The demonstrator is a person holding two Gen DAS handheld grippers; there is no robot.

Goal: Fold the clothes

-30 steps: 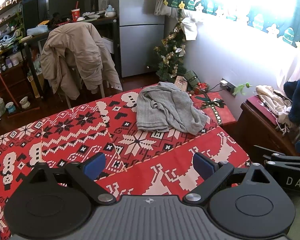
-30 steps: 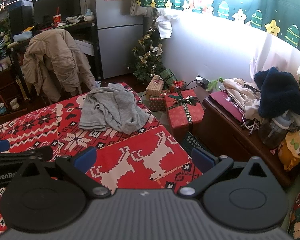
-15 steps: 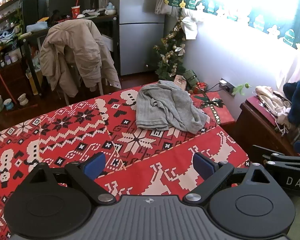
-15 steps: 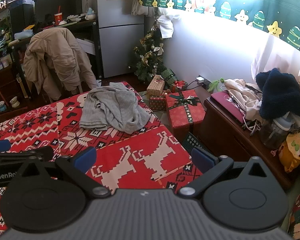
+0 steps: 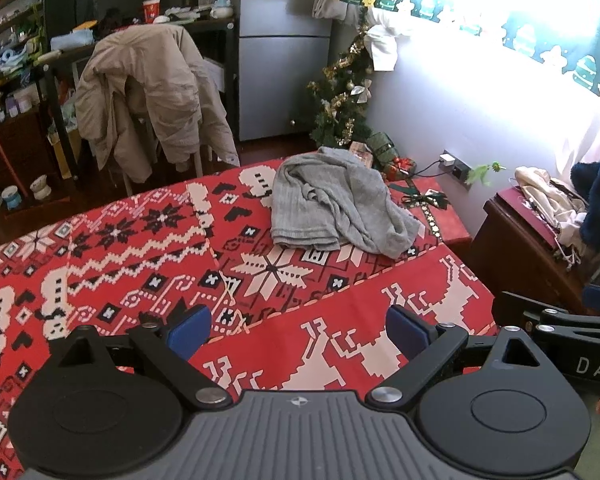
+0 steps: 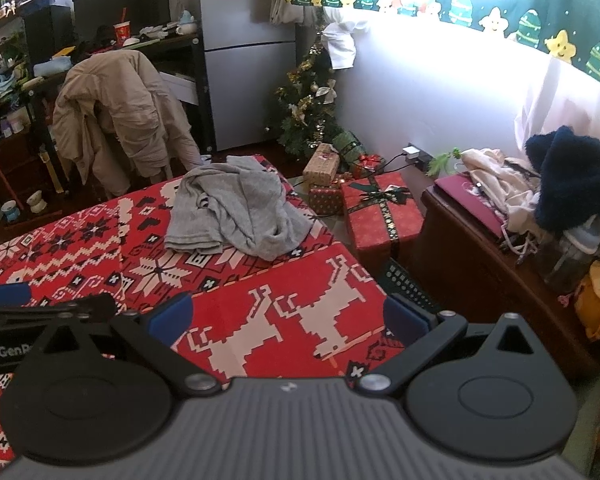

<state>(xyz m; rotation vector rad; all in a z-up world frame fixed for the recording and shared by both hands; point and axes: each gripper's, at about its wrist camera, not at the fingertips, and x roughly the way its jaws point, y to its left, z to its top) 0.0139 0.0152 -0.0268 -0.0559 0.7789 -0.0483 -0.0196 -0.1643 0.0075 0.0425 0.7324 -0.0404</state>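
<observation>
Garment: grey top (image 5: pixel 336 204), crumpled in a heap at the far right corner of the red patterned cover (image 5: pixel 140 248); unfolded.
Bearing: ahead of both tools and well apart from them; slightly right of the left gripper (image 5: pixel 298 330), slightly left of the right gripper (image 6: pixel 286 318).
Nearer arm: cannot tell; roughly equal.
Long axis: none clear.
Tools: both spread wide, empty.
Room: gift box (image 6: pixel 382 210) beside the cover's edge; coat on chair (image 5: pixel 152 92) beyond.
</observation>
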